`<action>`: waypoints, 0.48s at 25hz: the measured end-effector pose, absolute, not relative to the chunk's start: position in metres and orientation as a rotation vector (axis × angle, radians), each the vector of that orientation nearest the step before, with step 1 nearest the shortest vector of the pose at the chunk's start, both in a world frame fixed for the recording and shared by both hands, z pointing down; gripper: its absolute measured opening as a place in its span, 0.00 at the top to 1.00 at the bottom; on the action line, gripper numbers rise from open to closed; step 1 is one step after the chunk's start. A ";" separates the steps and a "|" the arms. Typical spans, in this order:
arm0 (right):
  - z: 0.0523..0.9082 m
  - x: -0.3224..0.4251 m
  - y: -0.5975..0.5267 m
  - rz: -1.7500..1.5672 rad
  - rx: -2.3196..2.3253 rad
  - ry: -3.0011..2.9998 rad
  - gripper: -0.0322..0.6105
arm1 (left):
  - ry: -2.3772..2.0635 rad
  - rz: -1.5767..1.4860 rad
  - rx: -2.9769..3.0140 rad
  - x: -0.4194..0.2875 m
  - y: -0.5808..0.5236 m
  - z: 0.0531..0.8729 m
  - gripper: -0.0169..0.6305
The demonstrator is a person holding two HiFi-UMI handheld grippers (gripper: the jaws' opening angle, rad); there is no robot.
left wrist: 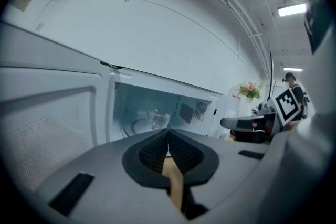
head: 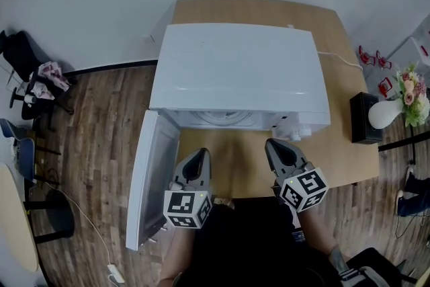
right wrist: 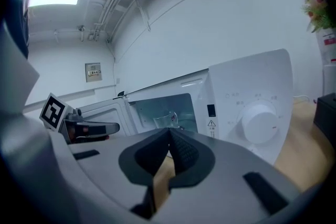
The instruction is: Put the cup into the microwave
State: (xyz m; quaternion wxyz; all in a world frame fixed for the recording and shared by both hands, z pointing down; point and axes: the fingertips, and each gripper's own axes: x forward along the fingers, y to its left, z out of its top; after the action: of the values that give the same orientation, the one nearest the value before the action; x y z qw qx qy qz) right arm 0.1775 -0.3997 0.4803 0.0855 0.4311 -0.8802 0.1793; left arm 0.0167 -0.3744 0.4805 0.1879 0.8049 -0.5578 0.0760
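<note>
we see the clear glass cup (left wrist: 157,118) standing upright inside the white box-shaped microwave (head: 235,70), its white door (head: 153,178) swung open. our left gripper (left wrist: 168,132) and right gripper (right wrist: 169,132) both have their jaws pressed together, pinching nothing.

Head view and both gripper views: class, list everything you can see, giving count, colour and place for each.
Microwave: one, white, on the table, door swung open.
Cup: one, clear glass, inside the microwave.
Table: one, wooden, under the microwave.
Vase: one, white, holding flowers, right of the table.
Box: one, black, table's right edge.
Left tool: one, grey, shut, empty, before the microwave.
Right tool: one, grey, shut, empty, beside it.
</note>
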 end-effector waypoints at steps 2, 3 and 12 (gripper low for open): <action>0.480 0.176 -0.400 0.551 1.288 -2.631 0.96 | -1.559 0.179 2.267 0.015 -0.376 0.477 0.97; 0.479 0.174 -0.400 0.554 1.288 -2.635 0.96 | -1.556 0.174 2.273 0.015 -0.377 0.476 0.97; 0.486 0.172 -0.400 0.522 1.317 -2.578 0.96 | -1.506 0.198 2.327 0.024 -0.381 0.476 0.97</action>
State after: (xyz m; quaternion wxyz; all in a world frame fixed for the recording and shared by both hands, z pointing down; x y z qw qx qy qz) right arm 0.1717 -0.3996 0.4855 0.1001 0.4454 -0.8720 0.1765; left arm 0.0241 -0.3806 0.4756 0.1803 0.8236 -0.5331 0.0702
